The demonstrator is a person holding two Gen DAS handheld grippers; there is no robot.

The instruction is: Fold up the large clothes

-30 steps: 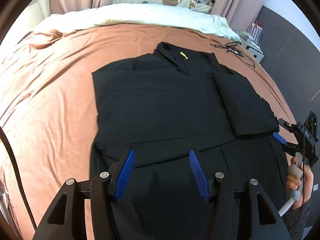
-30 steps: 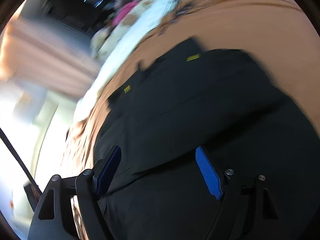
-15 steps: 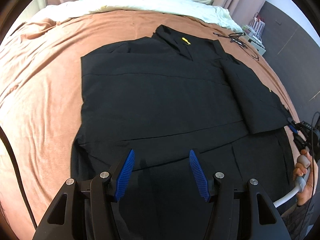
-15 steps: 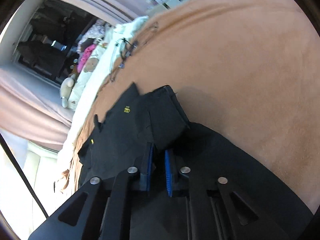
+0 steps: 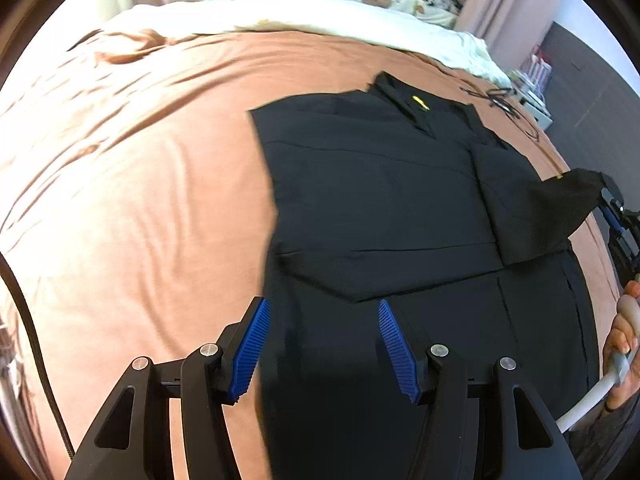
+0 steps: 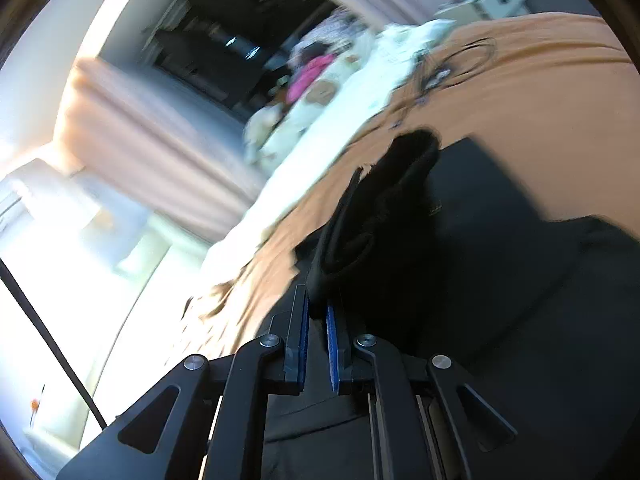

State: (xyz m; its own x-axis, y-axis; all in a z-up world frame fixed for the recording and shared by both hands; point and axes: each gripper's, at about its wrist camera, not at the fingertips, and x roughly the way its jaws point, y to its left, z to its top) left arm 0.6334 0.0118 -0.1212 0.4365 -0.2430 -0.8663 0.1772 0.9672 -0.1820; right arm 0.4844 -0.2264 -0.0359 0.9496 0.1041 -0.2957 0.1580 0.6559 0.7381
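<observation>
The right hand-held gripper [image 6: 316,322] was pressed together on a bunch of black cloth, the end of the sleeve [image 5: 568,192], which stood lifted off the bed at the garment's right edge. The hand [image 5: 622,344] holding that tool showed at the far right of the left wrist view. The left hand-held gripper [image 5: 322,344] hung spread above the lower left edge of the black garment [image 5: 380,200], its blue pads clear of the cloth and gripping nothing.

The garment lay flat on the brown bedcover [image 5: 140,184], collar toward the pillows, well apart from a tangle of cable [image 5: 500,100] near the far corner. A crease ran across the body and the right sleeve lay folded inward. As a judgement, the folding was at an early stage: one sleeve was being dealt with, while the left side and the lengthwise folds remained.
</observation>
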